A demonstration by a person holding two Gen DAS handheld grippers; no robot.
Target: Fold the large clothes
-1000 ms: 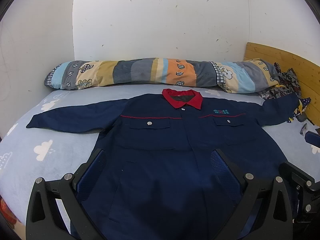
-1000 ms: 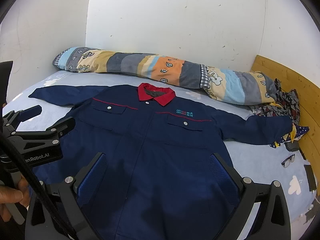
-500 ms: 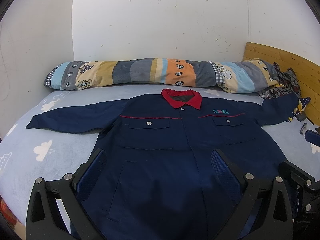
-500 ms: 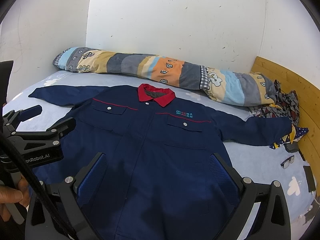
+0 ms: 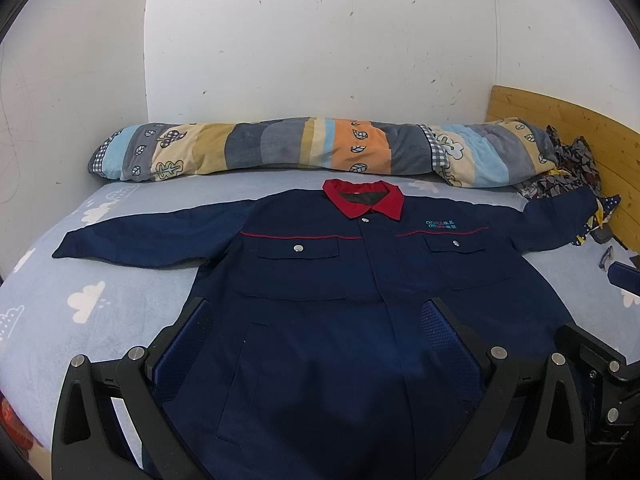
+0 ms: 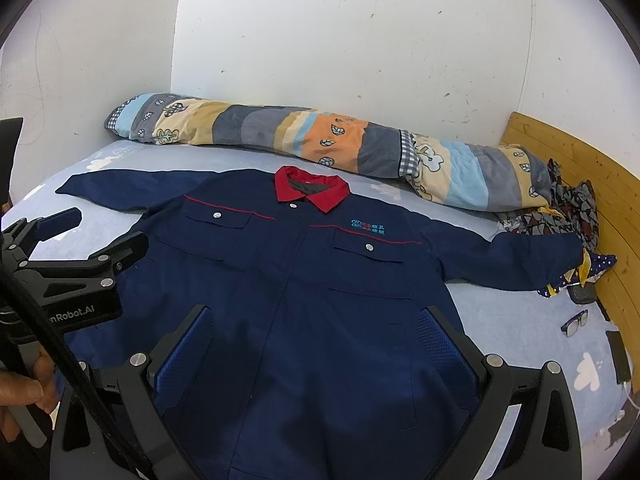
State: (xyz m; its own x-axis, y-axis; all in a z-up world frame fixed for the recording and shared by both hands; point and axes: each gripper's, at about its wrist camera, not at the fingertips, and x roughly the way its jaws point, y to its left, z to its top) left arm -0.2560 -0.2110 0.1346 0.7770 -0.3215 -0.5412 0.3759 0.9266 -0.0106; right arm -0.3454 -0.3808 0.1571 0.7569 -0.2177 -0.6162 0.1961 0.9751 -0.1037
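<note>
Left wrist view shows the jacket point(image 5: 340, 300) spread flat, front up, on the bed point(image 5: 60, 300), its red collar point(image 5: 362, 198) pointing toward the far wall point(image 5: 320, 40) and its hem toward the cameras. Both sleeves are stretched out sideways, so the longest line runs sleeve to sleeve, parallel to the rolled quilt point(image 5: 320, 148) lying just beyond the collar. The sheet is pale blue with white clouds. A wooden headboard point(image 6: 580, 168) closes off the right side, with a heap of patterned cloth point(image 6: 560, 208) at the right cuff and glasses point(image 6: 576, 322) and a phone point(image 6: 618, 356) lying nearby.

The left gripper point(image 5: 316, 316) hangs over the lower part of the jacket, its fingers point(image 5: 188, 340) spread wide with nothing between them but the cloth below. The right gripper point(image 6: 316, 316) likewise hovers over the lower front, fingers point(image 6: 444, 340) wide apart and holding nothing. Whether either touches the fabric I cannot tell.
</note>
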